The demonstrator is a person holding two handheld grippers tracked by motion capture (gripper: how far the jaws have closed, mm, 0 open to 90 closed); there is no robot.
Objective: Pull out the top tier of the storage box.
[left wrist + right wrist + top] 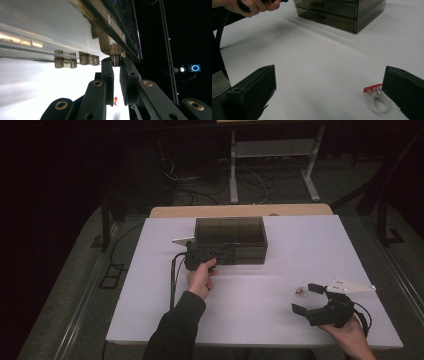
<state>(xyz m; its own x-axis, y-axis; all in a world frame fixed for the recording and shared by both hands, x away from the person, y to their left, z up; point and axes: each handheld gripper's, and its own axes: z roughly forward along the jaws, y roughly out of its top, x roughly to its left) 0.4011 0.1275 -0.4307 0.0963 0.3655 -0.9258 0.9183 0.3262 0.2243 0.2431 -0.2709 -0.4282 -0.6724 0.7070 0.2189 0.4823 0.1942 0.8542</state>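
Observation:
A smoky see-through drawer box [230,240] stands at the back middle of the white table [250,320]. My left gripper [200,256] is against the box's front left, and in the left gripper view it [116,65] is shut on a small drawer handle [115,58] under the box [50,30]. A small clear ring with a red top [300,291] lies at the front right. My right gripper [306,298] stands open just beside it. In the right gripper view the ring [378,100] lies close to the right jaw of the open gripper [329,82], and the box [342,12] is far behind.
A wooden table edge [240,211] runs behind the white top. Beyond it are white desk legs [310,180] and loose cables [200,190] on a dark floor. A camera with a blue ring light [195,67] glows in the dark. A cable [173,280] trails from the left gripper.

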